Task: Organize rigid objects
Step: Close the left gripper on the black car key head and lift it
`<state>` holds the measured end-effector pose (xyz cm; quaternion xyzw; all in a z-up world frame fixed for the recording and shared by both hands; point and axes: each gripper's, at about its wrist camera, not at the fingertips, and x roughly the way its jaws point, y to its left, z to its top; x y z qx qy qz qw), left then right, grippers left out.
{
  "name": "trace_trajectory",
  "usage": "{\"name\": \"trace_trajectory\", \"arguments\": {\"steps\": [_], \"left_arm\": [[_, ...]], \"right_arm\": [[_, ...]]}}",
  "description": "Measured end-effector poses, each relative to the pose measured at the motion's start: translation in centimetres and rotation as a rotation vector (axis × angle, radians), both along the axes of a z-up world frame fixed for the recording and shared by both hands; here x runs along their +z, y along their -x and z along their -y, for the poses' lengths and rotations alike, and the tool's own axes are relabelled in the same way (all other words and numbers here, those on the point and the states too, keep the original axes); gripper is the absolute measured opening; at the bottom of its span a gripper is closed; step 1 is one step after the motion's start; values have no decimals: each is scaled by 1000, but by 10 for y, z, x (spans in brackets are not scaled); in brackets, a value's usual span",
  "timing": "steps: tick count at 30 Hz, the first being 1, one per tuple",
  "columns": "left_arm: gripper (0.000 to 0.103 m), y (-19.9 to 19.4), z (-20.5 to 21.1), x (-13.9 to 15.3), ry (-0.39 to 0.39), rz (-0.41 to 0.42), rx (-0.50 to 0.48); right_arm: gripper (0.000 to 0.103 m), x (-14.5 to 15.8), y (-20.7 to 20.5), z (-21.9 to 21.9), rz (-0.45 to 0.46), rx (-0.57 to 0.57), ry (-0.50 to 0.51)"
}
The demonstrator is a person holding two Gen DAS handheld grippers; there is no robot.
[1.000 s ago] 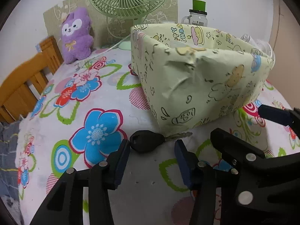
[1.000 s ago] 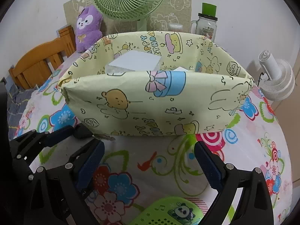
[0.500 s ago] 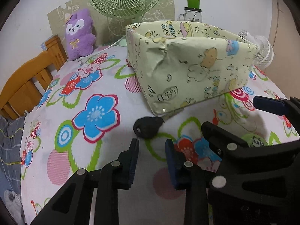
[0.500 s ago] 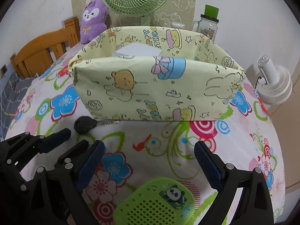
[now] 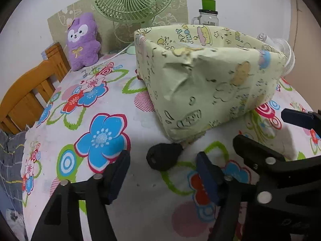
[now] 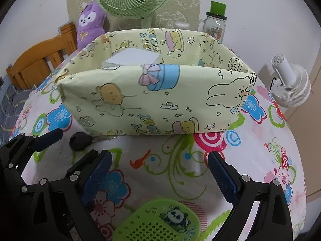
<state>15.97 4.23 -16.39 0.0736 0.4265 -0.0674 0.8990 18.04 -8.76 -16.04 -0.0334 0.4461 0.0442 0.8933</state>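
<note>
A black-headed key (image 5: 163, 158) lies on the flowered tablecloth, its blade tucked under the near corner of a pale green cartoon-print box (image 5: 202, 80). My left gripper (image 5: 162, 174) is open and empty, its fingers just short of the key on either side. In the right wrist view the key (image 6: 80, 141) lies left of my right gripper (image 6: 160, 174), which is open and empty above a green panda-print object (image 6: 160, 221). The box (image 6: 156, 100) holds a white flat item (image 6: 132, 58).
A green fan (image 5: 131, 0), a purple plush toy (image 5: 83, 42) and a glass jar with green lid (image 6: 215, 24) stand at the back. A white fan (image 6: 291, 84) sits at the right edge. A wooden chair (image 5: 30, 94) is left of the table.
My left gripper closed partly and backed off, then opened wide again and moved back in towards the key. My right gripper pulled back, then moved closer to the box.
</note>
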Motion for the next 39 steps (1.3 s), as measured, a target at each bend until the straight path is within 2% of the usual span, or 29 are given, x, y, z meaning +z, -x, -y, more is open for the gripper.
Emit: {"name": "trace_trajectory", "arguments": {"steps": [5,7,8,9,11,14,39], "left_arm": [[74,-8,1,-1,15,-8,-15],[63,-7,4,0,25,-7,-38],[54,-6,7,0,32,-8,-52],[46,-5,10,0,25,-7,-61],[36,-3,19,2,0,-6,-85],[35,1,26,3,-41,6,-78],[35,73,24,3,-49,11,28]], "right_arm": [[98,-1,-6,4,-12,-19,-13],[98,-1,-7,6,-15,-24,-17],[98,-1,-7,7,-16,-24,-21],[98,-1,-6,8,-17,-27,-22],[98,0,-5,9,-20,-27,-15],[98,1,-2,10,-16,-27,5],[98,-2,55,14,-41,52,27]]}}
